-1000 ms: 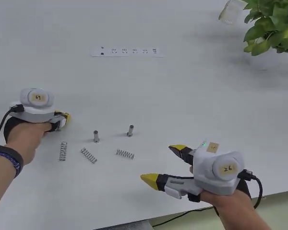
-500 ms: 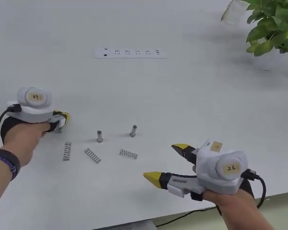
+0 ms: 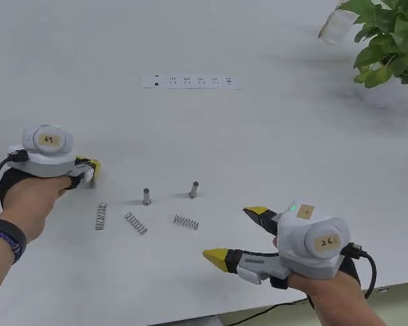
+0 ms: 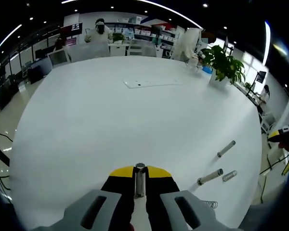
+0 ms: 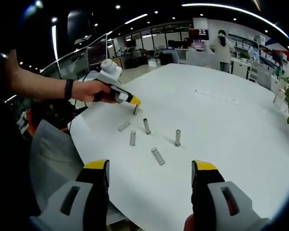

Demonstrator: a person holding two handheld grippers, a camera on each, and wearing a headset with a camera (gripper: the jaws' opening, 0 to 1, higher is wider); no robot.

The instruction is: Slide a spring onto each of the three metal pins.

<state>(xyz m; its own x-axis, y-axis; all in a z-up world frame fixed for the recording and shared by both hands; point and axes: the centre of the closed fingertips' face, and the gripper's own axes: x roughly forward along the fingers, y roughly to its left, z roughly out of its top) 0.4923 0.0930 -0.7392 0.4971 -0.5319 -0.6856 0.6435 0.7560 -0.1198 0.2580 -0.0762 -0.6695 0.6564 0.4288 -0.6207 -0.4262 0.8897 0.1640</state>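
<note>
Left gripper (image 3: 90,170), at 9 o'clock in the head view, is shown clamped on pin A (image 4: 140,177), which is held between the yellow tips (whether its lower end touches the tabletop (image 3: 279,149) cannot be told). Pin B (image 3: 146,197) and pin C (image 3: 194,189) are seen standing upright near the centre, C at 3 o'clock of B, both bare of springs. Three springs are laid flat on the tabletop at about 6 o'clock of these pins: spring 1 (image 3: 100,216) nearest the left gripper, spring 2 (image 3: 136,223) just below pin B, and spring 3 (image 3: 186,222) just below pin C; none touches a pin or another spring. Right gripper (image 3: 238,234) is held at 5 o'clock, near the tabletop's front edge, with its jaws spread wide apart and nothing between them (the springs lie ahead of it in the right gripper view). A power strip (image 3: 190,82) is seen at 12 o'clock and a plant (image 3: 387,34) at 2 o'clock.
</note>
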